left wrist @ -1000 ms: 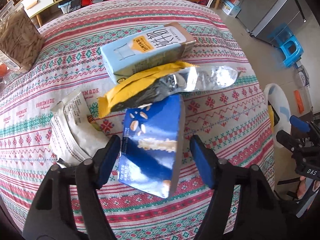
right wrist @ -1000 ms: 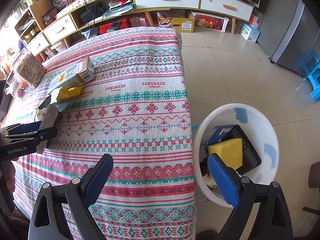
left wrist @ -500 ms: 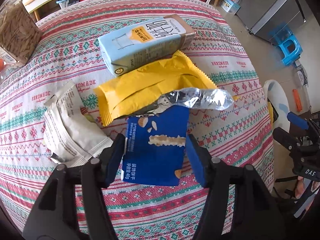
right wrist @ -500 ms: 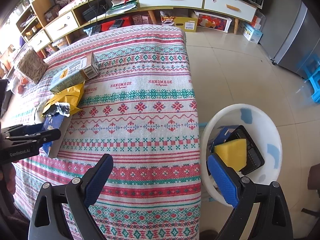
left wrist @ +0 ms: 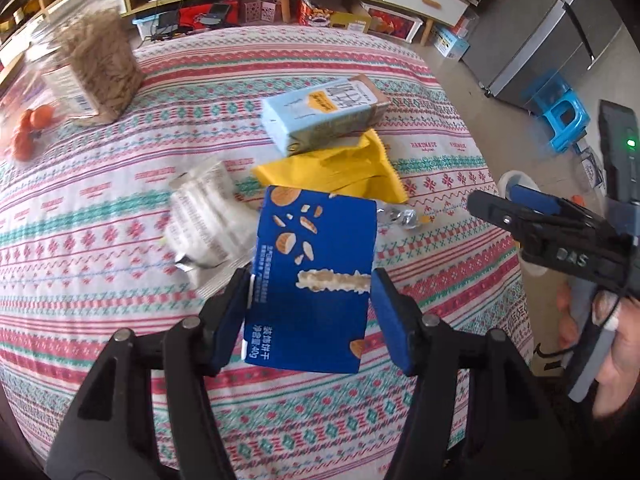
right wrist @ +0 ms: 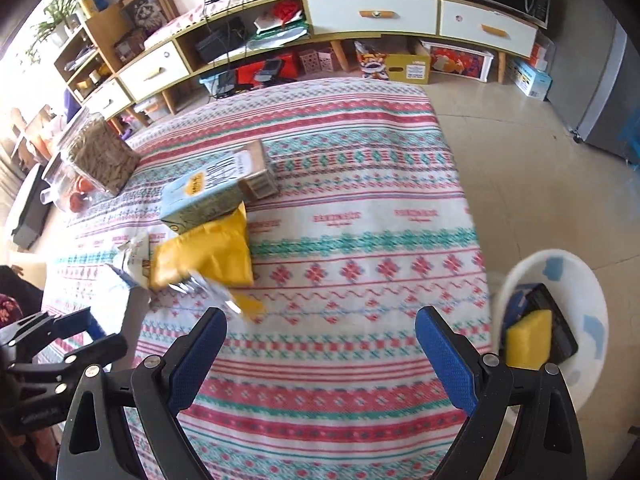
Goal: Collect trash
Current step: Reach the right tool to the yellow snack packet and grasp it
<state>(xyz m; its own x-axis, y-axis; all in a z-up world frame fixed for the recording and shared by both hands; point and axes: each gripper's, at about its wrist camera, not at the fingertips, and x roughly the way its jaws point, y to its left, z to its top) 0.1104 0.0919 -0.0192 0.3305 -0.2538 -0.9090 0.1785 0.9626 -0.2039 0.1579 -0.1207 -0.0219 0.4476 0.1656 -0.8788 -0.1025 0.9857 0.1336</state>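
Note:
My left gripper [left wrist: 310, 284] is shut on a blue biscuit box [left wrist: 316, 264], its pads pressed on the box's two sides, and the box hangs above the patterned tablecloth [left wrist: 100, 208]. On the cloth behind the box lie a yellow wrapper [left wrist: 336, 172], a light-blue drink carton [left wrist: 320, 118], a white printed wrapper [left wrist: 204, 216] and a crumpled silver foil piece [left wrist: 400, 216]. My right gripper [right wrist: 320, 332] stands open over the cloth with nothing between its fingers. A white bin [right wrist: 560, 276] stands on the floor at the table's right edge.
A clear jar of brown sticks [left wrist: 96, 68] and small orange fruits [left wrist: 32, 128] sit at the table's far left. The bin holds a yellow item [right wrist: 528, 340] and a black item [right wrist: 556, 320]. A blue stool [left wrist: 564, 116] and a low cabinet [right wrist: 360, 16] stand beyond.
The left gripper's jaws closed on the blue box and lifted it off the cloth toward the right. The yellow wrapper dropped flat. The right gripper slid left over the table.

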